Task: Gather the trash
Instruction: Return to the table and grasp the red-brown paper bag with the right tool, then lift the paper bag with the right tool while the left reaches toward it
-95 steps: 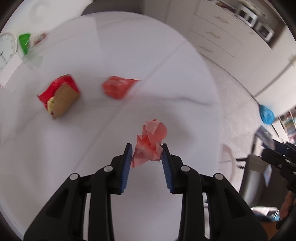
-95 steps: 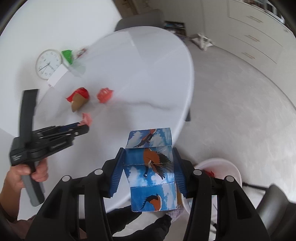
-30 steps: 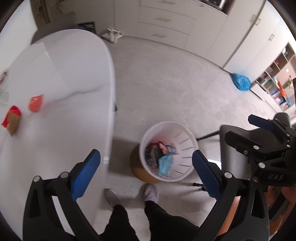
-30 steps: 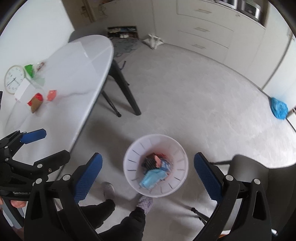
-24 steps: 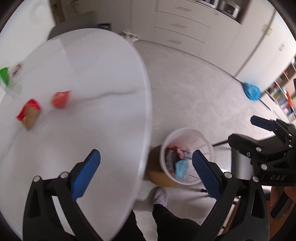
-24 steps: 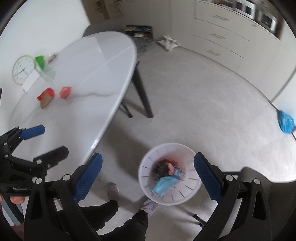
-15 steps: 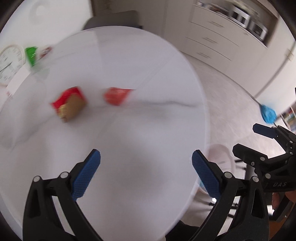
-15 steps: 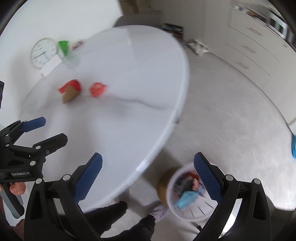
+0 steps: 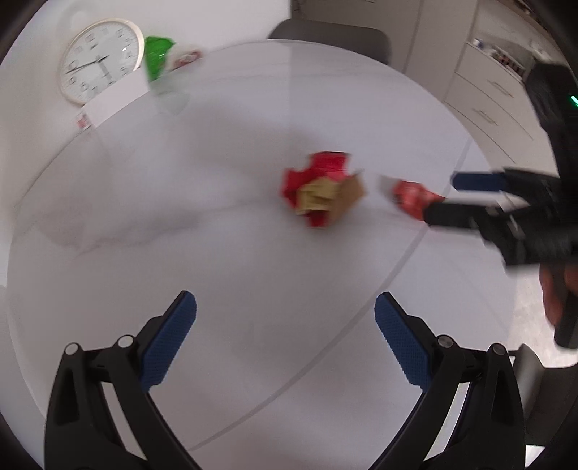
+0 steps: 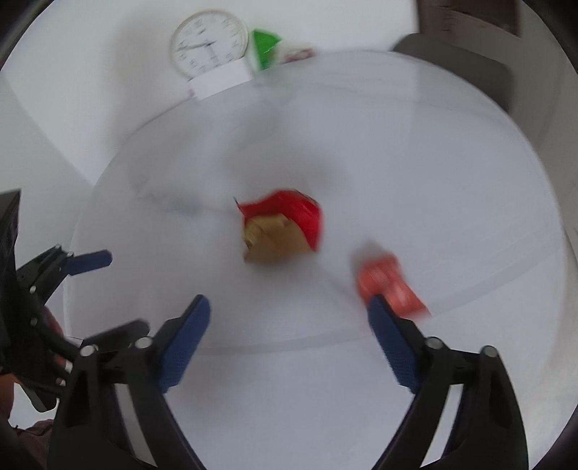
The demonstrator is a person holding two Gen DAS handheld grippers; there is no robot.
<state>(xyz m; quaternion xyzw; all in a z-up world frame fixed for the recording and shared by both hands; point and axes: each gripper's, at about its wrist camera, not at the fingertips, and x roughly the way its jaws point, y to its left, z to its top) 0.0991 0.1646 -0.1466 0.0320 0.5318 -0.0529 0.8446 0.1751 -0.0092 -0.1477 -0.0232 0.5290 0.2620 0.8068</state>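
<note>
Two trash items lie mid-worktop [image 9: 180, 253]: one red-and-brown crumpled carton [image 9: 321, 191] and one red wrapper [image 10: 388, 285] beside it. Left tool [image 9: 285, 340] gapes empty; right tool [image 10: 289, 325], jaws just narrowing, grips nothing.

We look down on a round white table [image 9: 253, 282] with faint grey veining and a seam line across its top. Behind it stands a plain white wall [image 10: 90, 72], and a round white clock [image 9: 99, 65] leans there at the table's far edge. A dark chair [image 9: 328, 34] sits at the far side. To the right we see pale drawers [image 9: 495, 97] with slim handles. The light is soft and even.
</note>
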